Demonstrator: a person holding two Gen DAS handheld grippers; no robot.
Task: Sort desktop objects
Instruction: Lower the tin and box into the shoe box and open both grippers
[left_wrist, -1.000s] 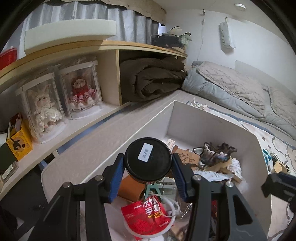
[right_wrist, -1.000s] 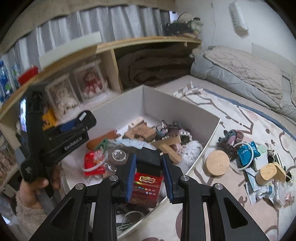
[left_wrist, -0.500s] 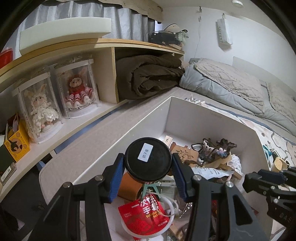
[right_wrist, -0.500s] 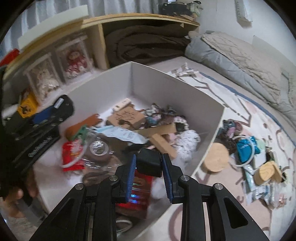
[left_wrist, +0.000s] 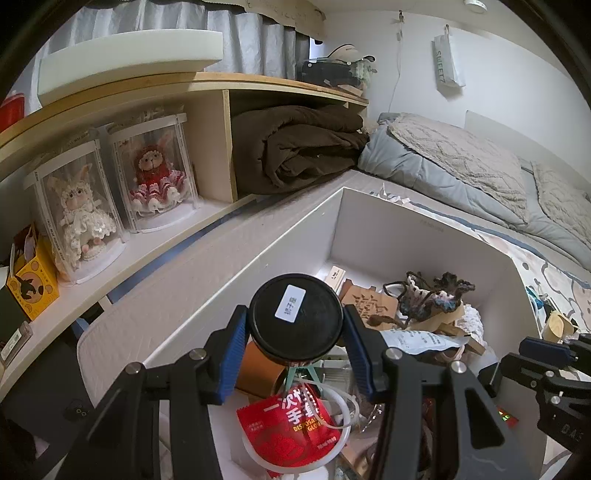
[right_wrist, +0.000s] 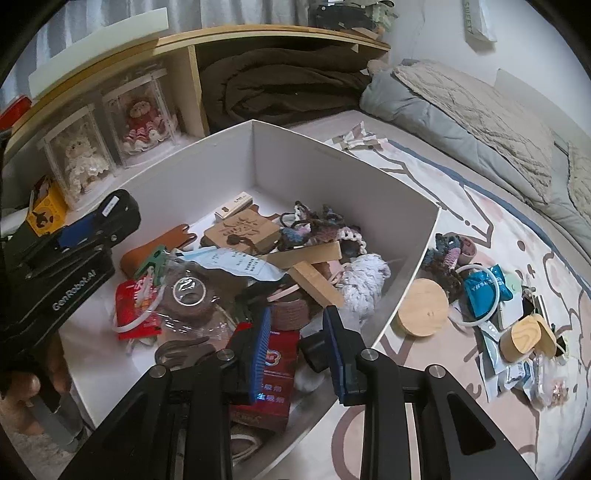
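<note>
Lying under right tongs (right_wrist: 297, 341): red box (right_wrist: 275, 373), seemingly loose

On my left hand-held gripper (right_wrist: 79, 236) I read "GenRobot.AI" in white along its black body. The red packet (left_wrist: 295, 432) in the white box (left_wrist: 406, 236) says "DISPOSABLE GLOVES" under large Chinese characters. The paper bag (left_wrist: 447, 61) hanging on the wall reads "SWEET".
</note>
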